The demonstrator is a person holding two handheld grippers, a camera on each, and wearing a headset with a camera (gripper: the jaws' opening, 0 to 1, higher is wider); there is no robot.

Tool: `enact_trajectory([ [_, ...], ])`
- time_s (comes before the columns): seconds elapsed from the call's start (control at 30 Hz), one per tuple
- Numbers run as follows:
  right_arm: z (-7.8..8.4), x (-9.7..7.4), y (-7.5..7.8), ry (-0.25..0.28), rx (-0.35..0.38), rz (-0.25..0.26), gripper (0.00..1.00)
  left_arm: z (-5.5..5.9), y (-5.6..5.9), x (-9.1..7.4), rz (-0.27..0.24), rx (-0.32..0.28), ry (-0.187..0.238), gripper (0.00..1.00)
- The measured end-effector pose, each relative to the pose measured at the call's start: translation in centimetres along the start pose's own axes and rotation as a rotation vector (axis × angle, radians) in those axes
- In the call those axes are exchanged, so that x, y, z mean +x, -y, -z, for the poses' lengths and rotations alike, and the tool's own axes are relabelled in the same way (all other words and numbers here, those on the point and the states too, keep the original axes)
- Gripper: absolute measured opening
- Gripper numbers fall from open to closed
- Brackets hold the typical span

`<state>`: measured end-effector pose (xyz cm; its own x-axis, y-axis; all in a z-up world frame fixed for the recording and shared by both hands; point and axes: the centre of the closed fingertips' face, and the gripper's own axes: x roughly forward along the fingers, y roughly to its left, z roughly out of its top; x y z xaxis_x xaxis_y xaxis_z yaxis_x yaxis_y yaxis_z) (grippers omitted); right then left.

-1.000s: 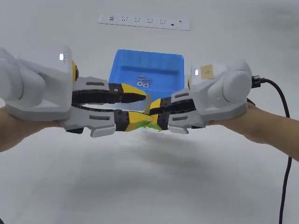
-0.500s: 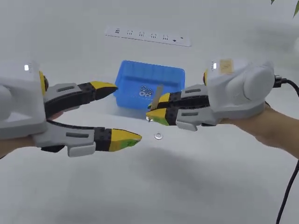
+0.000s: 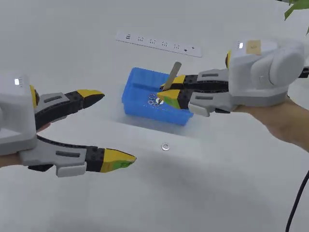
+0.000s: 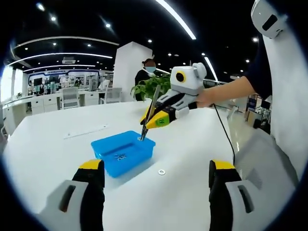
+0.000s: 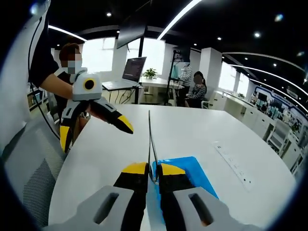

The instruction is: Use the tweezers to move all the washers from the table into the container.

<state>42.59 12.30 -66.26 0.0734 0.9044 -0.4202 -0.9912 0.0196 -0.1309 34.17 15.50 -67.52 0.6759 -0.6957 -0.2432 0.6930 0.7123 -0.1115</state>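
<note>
- Head view: left gripper gapes empty; one washer lies on the table near the container.
- Right gripper view: right gripper pinches the tweezers.
- Left gripper view: tweezers' tip hangs over the container.

An open-plan office lies under a black ceiling with long light strips and small downlights. Far off, a white column stands beside a leafy plant. Bright windows glow behind a monitor. The white table spreads near.
</note>
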Motion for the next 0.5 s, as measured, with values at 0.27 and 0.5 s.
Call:
enact_trajectory([
  [0.27, 2.1, 1.1, 3.5, -0.03, 0.02, 0.038, 0.09, 0.8, -1.4, -0.8, -0.087, -0.041, 0.029, 0.99],
  [0.5, 4.6, 2.6, 4.9, -0.064, 0.036, 0.045, 0.09, 2.4, -0.7, -0.4, -0.079, -0.04, -0.018, 0.99],
])
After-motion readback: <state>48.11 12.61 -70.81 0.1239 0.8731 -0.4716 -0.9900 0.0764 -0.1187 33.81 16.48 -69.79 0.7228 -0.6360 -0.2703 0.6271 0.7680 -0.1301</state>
